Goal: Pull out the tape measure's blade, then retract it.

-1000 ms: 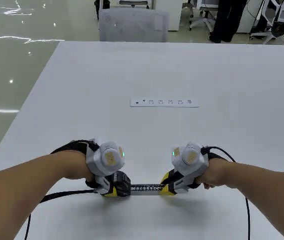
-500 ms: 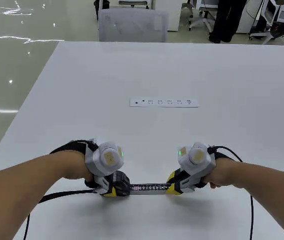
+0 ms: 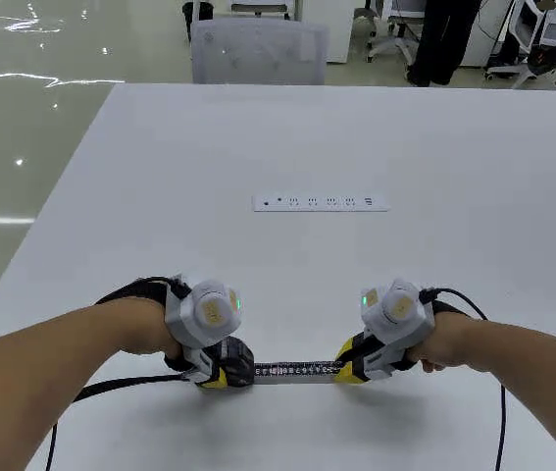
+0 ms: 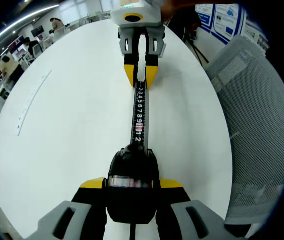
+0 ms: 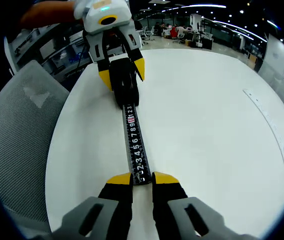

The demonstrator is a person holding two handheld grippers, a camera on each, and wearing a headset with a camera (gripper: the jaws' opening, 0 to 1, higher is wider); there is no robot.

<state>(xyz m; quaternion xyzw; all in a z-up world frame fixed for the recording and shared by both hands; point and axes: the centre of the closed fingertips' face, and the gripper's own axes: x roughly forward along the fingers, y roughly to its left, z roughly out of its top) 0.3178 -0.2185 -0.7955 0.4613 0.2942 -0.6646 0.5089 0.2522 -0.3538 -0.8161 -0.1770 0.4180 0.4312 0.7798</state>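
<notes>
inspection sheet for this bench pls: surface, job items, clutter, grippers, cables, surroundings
surface: white table, plain and flat.
job's things: black tape measure on the table near the front edge; blade drawn out a short way, lying flat with its numbers up.
clutter: white power strip mid-table, apart from the work.
grippers: left gripper clamped on the tape measure's case; right gripper pinching the blade's tip.
cables: one black cable trails from the left side, another from the right.
surroundings: grey mesh chair at the far edge; glossy floor; a person standing beyond.
</notes>
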